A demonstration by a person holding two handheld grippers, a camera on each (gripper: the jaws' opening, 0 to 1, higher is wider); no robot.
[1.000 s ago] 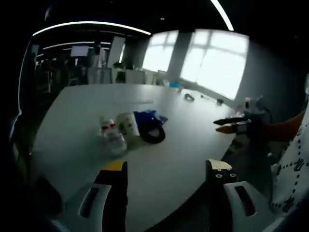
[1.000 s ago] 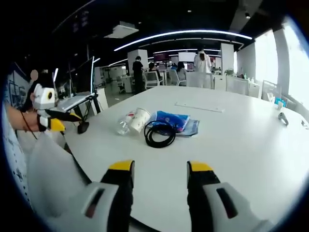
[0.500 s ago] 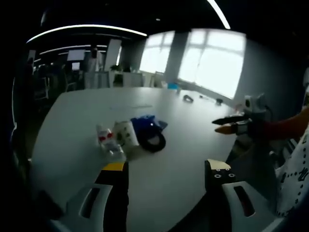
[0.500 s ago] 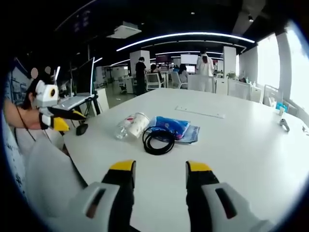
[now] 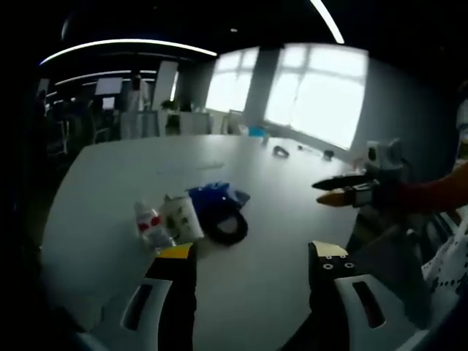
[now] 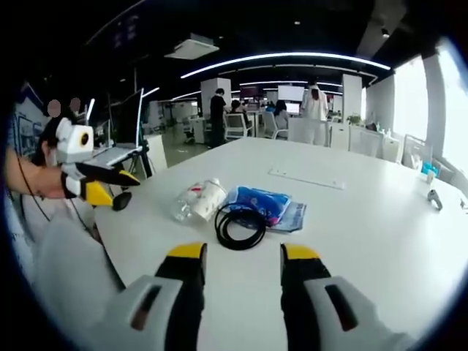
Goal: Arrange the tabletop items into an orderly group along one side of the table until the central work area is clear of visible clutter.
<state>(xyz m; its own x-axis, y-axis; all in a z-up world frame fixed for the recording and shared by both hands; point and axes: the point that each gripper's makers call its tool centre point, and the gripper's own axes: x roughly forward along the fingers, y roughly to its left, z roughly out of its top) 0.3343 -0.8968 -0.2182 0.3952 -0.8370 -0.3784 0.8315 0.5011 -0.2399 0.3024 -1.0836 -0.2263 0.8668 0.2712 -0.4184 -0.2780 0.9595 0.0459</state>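
White bench (image 6: 380,219) carries one small cluster near its edge. Plastic bottle (image 6: 184,205) lies on its side, touching a paper cup (image 6: 208,197) also on its side; in the right gripper view their long axes run roughly left-right, the cup's mouth toward the blue packet (image 6: 262,201). Coiled black cable (image 6: 240,225) lies flat, overlapping the packet's near edge.

Right hand-held gripper (image 6: 240,253): jaws apart, nothing between them, above the bench short of the cable. Left hand-held gripper (image 5: 248,250): jaws wide apart, empty, close to the bottle (image 5: 148,223) and cup (image 5: 183,217).
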